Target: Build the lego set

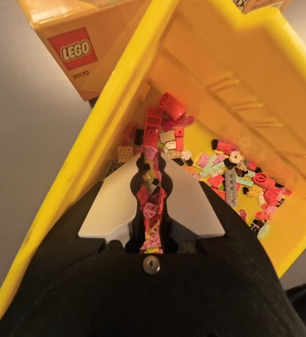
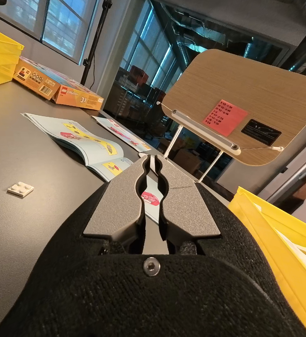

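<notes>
Big yellow plastic bin [image 1: 112, 113]: loose bricks banked into its near corner, so left gripper [image 1: 150, 155] noses in there, jaws slightly apart, gripping nothing (pink slope brick [image 1: 149, 152] nearest). Right gripper [image 2: 152, 157] idles closed, empty, over open instruction booklet [image 2: 86, 144].

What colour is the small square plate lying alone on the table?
White; the small square plate shows best in the right wrist view.
</notes>
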Action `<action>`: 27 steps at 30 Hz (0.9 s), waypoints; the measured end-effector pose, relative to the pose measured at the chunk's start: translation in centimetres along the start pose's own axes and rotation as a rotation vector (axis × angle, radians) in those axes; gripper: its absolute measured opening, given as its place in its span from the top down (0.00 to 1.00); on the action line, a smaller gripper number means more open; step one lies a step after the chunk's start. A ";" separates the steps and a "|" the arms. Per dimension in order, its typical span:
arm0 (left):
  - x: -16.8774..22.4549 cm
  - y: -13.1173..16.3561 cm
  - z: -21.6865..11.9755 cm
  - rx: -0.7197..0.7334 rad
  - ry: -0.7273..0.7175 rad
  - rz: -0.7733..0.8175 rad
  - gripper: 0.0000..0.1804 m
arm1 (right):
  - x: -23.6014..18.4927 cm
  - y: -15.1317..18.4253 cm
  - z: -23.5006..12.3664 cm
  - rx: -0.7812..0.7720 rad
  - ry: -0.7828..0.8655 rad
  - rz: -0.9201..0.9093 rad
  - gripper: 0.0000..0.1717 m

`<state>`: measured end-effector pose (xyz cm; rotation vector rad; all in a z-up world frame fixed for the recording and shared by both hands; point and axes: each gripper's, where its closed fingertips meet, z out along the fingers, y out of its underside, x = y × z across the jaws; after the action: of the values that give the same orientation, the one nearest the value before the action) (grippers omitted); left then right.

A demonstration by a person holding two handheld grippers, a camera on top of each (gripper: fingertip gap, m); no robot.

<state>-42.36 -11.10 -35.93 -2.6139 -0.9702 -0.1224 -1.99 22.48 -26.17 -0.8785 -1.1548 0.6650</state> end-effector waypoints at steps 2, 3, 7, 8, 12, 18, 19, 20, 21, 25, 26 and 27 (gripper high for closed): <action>0.1 -0.1 0.1 0.004 0.005 0.000 0.93 | 0.0 0.0 0.0 0.000 -0.002 -0.002 0.99; 0.1 -0.2 0.1 0.005 0.006 0.002 0.93 | -0.1 0.0 0.0 0.000 -0.002 -0.002 0.99; 0.7 -0.3 -0.3 0.030 0.048 -0.003 0.94 | -0.1 -0.1 0.0 0.003 -0.005 0.001 0.99; 1.2 -0.5 -0.7 0.053 0.088 -0.012 0.94 | -0.1 -0.1 0.0 0.004 -0.006 0.002 0.99; 8.8 -0.8 -5.5 0.147 0.632 0.031 0.94 | -0.2 -0.2 -0.1 0.009 -0.010 0.007 0.99; 16.1 3.7 -14.0 0.076 1.198 0.207 0.94 | -0.3 -0.4 -0.1 0.022 -0.024 0.019 0.99; 16.7 4.3 -14.6 0.060 1.224 0.230 0.94 | -0.4 -0.4 -0.1 0.024 -0.026 0.020 0.99; 17.1 4.7 -14.9 0.049 1.233 0.247 0.94 | -0.4 -0.4 -0.1 0.024 -0.027 0.020 0.99; 17.5 5.0 -15.3 0.045 1.247 0.260 0.94 | -0.4 -0.4 -0.1 0.025 -0.029 0.021 0.99; 18.3 5.2 -16.7 0.044 1.306 0.277 0.95 | -0.5 -0.5 -0.2 0.029 -0.032 0.025 0.99; 18.4 5.2 -16.9 0.046 1.318 0.274 0.94 | -0.5 -0.5 -0.2 0.029 -0.033 0.026 0.99; 18.5 5.1 -17.0 0.048 1.323 0.269 0.94 | -0.5 -0.5 -0.2 0.030 -0.033 0.026 0.99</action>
<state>-24.32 -9.30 -17.88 -1.8768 -0.1188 -1.4591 -1.92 21.80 -25.98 -0.8615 -1.1614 0.7190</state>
